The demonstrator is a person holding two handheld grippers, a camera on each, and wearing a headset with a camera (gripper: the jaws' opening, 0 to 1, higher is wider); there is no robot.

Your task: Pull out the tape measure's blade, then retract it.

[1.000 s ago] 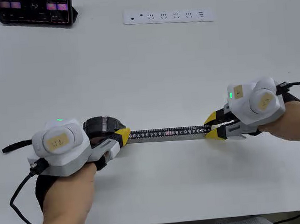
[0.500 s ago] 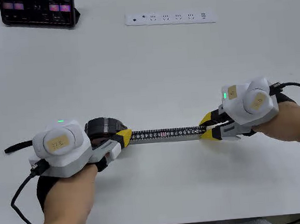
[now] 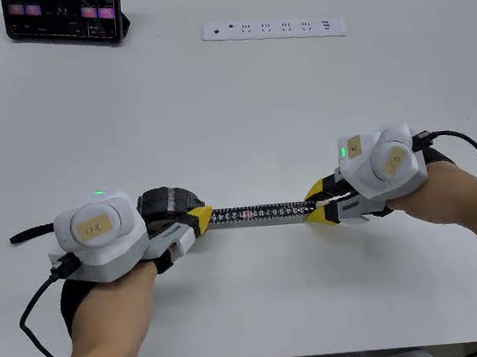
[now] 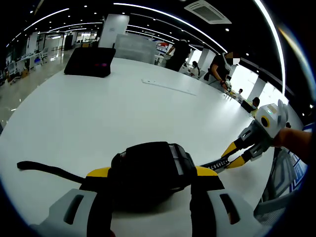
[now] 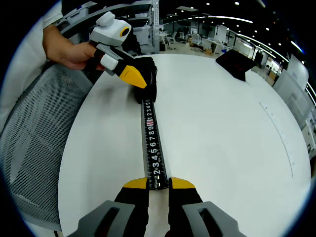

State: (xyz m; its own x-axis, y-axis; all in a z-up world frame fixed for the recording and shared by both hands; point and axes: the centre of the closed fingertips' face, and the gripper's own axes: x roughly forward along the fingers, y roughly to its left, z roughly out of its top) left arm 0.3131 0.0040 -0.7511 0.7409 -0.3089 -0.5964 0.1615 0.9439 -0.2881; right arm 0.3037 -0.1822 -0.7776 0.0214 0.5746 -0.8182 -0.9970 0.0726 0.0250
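Observation:
A black tape measure case rests on the white table, clamped in my left gripper; in the left gripper view the case sits between the yellow-tipped jaws. Its blade runs rightwards, drawn out a short way, to my right gripper, which is shut on the blade's end. In the right gripper view the numbered blade leads from my right gripper up to the case and the left gripper. A black wrist strap trails from the case.
A white power strip lies at the far edge of the table and a dark tablet stands at the far left. A grey mesh chair sits beside the table. People stand in the background.
My right gripper has moved left towards the case with the blade end, so the drawn-out stretch of blade is shorter. The left gripper and case have stayed put.

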